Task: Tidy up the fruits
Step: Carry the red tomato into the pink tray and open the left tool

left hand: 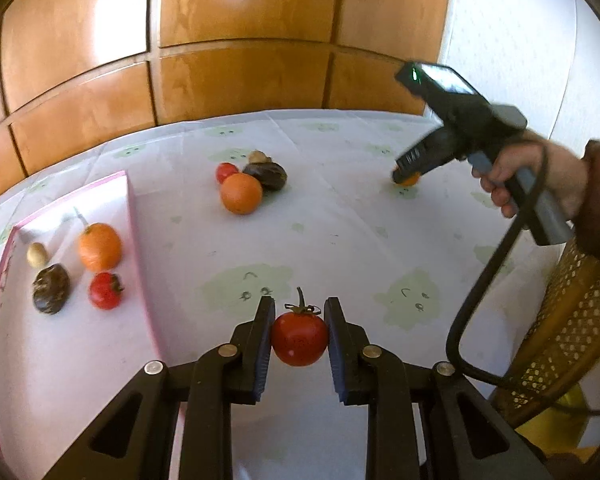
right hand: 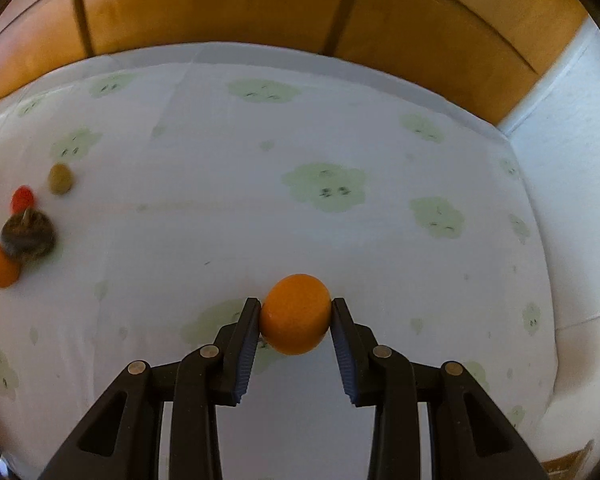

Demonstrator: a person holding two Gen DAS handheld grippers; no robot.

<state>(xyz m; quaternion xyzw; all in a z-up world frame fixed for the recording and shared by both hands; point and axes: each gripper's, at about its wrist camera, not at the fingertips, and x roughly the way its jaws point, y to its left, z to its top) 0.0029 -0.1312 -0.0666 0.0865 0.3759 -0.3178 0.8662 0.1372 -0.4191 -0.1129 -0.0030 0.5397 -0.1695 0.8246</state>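
Cloud-print tablecloth [left hand: 340,208]; left gripper [left hand: 299,334] clamps tomato [left hand: 299,338], right gripper [right hand: 296,318] clamps orange [right hand: 295,314]; keep both squeezes light, carry them level to pink tray [left hand: 131,216].

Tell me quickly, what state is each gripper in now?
Left gripper: closed on the tomato.
Right gripper: closed on the orange.

I'm in a home, in a dining room or a kitchen corner. My table wears a white cloth [left hand: 340,216] printed with pale green cartoon clouds. Glossy wooden panels [left hand: 236,40] run along its far edge and meet a white wall [left hand: 508,40] at the right corner. A cane chair [left hand: 572,320] stands at the table's right edge, and loose fruit lies on the cloth.
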